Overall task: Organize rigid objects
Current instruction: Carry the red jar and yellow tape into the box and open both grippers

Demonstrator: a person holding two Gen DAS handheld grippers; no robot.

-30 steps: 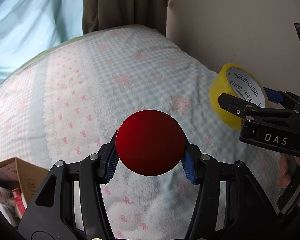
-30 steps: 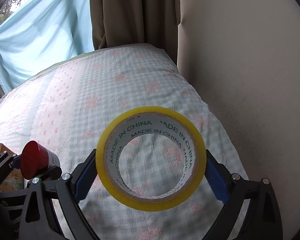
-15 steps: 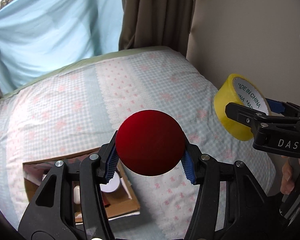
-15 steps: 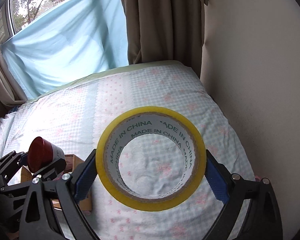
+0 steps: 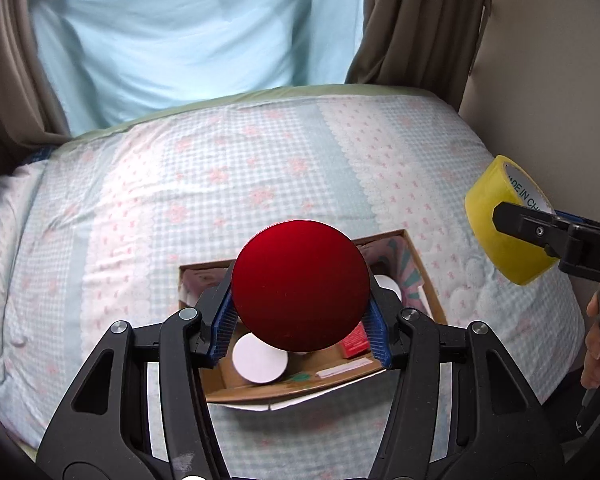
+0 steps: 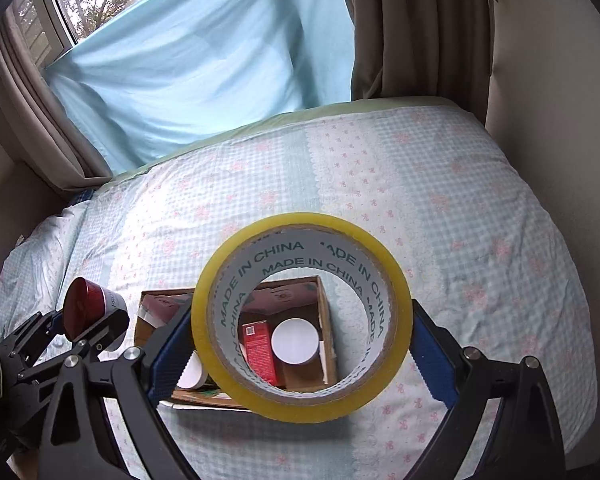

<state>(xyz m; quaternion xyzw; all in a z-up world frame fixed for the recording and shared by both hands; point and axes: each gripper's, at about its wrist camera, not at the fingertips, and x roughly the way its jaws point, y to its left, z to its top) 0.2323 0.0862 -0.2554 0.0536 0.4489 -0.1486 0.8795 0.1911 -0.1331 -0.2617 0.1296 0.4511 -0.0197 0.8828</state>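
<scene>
Over the bed point(image 6: 480, 208), left gripper point(image 5: 300, 316) fingers clamp a red-capped jar point(image 5: 300, 284), right gripper point(image 6: 302, 344) fingers pinch a tape roll point(image 6: 302, 316); next, probably lower both into the cardboard box point(image 6: 327, 320).

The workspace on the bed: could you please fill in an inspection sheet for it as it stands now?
Surface: bed quilt, checked with pink flowers.
Job's things: red-lidded jar and yellow tape roll, both held above the cardboard box.
Clutter: in the box, a red carton and white round lids.
Grippers: left gripper shut on the jar; right gripper shut on the tape roll.
Cables: nothing seen.
Surroundings: blue curtain, brown drapes, wall, window with trees.
</scene>
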